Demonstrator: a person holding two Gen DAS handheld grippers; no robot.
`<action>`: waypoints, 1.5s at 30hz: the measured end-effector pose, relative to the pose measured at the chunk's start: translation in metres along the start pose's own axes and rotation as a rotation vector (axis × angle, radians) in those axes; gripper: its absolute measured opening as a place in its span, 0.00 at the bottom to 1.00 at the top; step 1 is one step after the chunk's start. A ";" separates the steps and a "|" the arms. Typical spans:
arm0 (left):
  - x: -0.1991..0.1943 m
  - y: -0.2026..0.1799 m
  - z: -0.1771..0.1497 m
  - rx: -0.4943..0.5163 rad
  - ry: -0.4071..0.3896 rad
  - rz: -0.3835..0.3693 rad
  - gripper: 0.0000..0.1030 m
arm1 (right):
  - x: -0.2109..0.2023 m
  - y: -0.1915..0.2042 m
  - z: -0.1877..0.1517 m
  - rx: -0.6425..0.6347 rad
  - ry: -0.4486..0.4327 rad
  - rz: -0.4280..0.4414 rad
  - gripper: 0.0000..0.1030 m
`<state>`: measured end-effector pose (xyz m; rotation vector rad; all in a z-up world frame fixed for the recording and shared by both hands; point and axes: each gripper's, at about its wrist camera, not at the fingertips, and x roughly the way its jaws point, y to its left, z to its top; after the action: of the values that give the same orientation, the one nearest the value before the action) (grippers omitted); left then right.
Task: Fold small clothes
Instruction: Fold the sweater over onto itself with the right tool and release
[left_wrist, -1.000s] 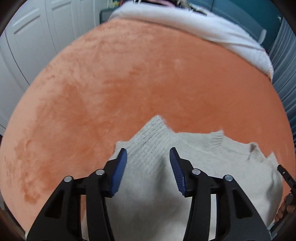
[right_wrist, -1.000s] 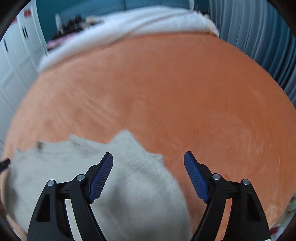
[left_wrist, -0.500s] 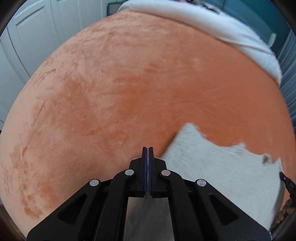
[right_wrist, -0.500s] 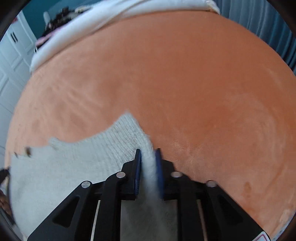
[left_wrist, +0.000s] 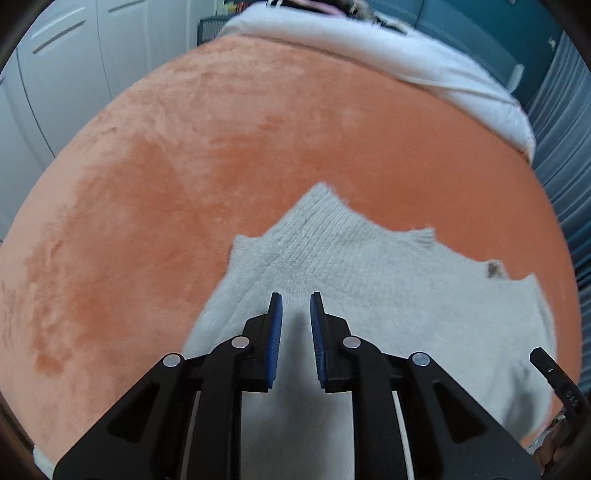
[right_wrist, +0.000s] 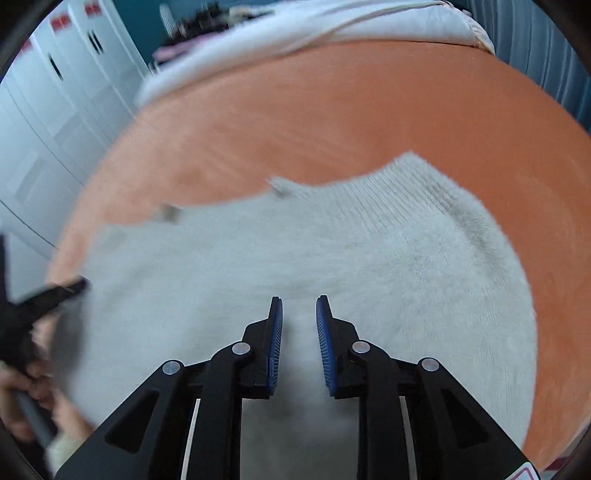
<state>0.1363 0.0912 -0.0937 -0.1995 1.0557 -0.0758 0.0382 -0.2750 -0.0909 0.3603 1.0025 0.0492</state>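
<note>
A fluffy cream knitted sweater (left_wrist: 369, 280) lies flat on an orange plush blanket (left_wrist: 184, 155); it also shows in the right wrist view (right_wrist: 332, 240). My left gripper (left_wrist: 295, 306) hovers over the sweater's left part, jaws a small gap apart, holding nothing. My right gripper (right_wrist: 299, 310) hovers over the sweater's middle, jaws likewise slightly apart and empty. The other gripper shows as a dark blurred shape (right_wrist: 48, 299) at the left of the right wrist view.
The orange blanket (right_wrist: 369, 110) covers a bed. A white duvet (left_wrist: 406, 62) is bunched at its far end. White wardrobe doors (right_wrist: 55, 110) stand to the left and grey-blue curtains (left_wrist: 565, 147) to the right.
Half a second ago both grippers were shut, the right one on the sweater's edge. Now both have opened a little and sit over the sweater, which lies flatter.
</note>
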 end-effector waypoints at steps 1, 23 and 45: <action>-0.015 0.005 -0.006 -0.001 -0.025 0.003 0.27 | -0.012 0.005 -0.006 -0.014 -0.006 0.014 0.20; -0.039 0.046 -0.049 -0.349 -0.001 -0.272 0.20 | 0.063 0.067 -0.077 -0.029 0.146 0.092 0.16; -0.105 -0.219 -0.141 0.433 -0.115 -0.230 0.81 | -0.120 -0.114 -0.124 0.314 -0.163 0.080 0.61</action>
<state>-0.0310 -0.1241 -0.0272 0.0677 0.8754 -0.4904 -0.1442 -0.3729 -0.0900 0.6817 0.8336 -0.0655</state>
